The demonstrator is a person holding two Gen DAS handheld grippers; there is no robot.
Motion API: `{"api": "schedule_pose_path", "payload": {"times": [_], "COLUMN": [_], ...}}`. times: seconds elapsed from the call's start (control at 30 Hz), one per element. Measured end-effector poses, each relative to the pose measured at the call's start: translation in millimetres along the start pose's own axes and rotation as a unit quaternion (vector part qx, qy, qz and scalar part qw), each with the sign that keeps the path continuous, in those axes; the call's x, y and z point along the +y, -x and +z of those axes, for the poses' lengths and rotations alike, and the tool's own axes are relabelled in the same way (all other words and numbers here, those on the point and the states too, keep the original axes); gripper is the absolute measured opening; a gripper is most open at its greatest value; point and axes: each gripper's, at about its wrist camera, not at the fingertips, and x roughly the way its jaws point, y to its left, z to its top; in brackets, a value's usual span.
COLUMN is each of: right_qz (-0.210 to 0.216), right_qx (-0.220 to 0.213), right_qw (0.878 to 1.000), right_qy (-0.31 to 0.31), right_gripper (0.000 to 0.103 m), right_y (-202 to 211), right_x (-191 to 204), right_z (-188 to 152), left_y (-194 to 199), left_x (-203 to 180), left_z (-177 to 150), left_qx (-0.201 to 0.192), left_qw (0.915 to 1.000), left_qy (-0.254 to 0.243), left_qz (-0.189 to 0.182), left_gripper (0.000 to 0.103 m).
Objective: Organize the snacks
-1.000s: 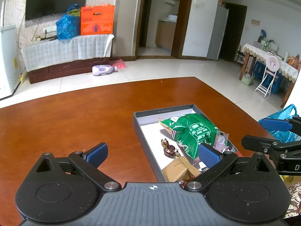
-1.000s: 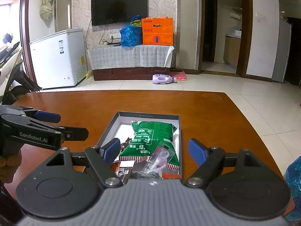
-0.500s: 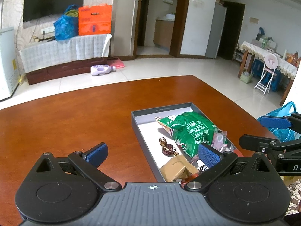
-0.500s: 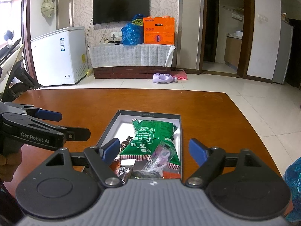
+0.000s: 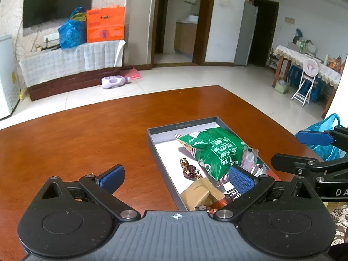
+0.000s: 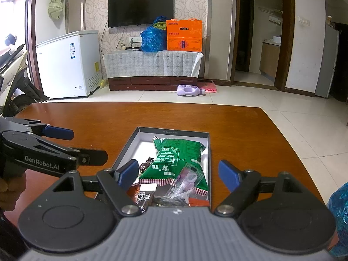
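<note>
A grey tray (image 5: 161, 154) (image 6: 126, 145) lies on the brown table and holds snacks: a green bag (image 5: 215, 150) (image 6: 176, 158), a clear pink packet (image 5: 250, 158) (image 6: 187, 180), dark wrapped candies (image 5: 189, 169), a tan packet (image 5: 202, 195) and dark wrappers (image 6: 148, 195). My left gripper (image 5: 176, 176) is open and empty, above the tray's near left edge. My right gripper (image 6: 180, 171) is open and empty, above the tray's near end. Each gripper shows in the other's view, the right at the left wrist view's right edge (image 5: 315, 150), the left at the right wrist view's left edge (image 6: 65, 143).
The brown table (image 5: 87, 139) (image 6: 250, 134) spreads left of and beyond the tray. A blue plastic bag (image 5: 326, 132) (image 6: 339, 204) sits off the table's right edge. Tiled floor, a white freezer (image 6: 67, 65) and a TV cabinet lie beyond the far edge.
Both grippers have drawn back and up slightly from the tray, so more table shows. The snacks in the tray have not moved. Both stay open.
</note>
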Motion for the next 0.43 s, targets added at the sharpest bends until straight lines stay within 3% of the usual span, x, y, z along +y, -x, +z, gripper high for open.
{"api": "schedule_pose_path", "payload": {"times": [0.43], "right_qz": [0.000], "right_qx": [0.003], "right_qw": [1.000], "right_qy": [0.005], "right_gripper": [0.082], "right_y": [-1.6], "right_x": [-0.4], "right_z": [-0.8], "left_y": [1.9], "left_x": [-4.4], "left_z": [-1.5], "left_qx": [-0.013], "left_qw": [0.9998], "left_qy": [-0.014], "left_qz": [0.011], "left_gripper": [0.103]}}
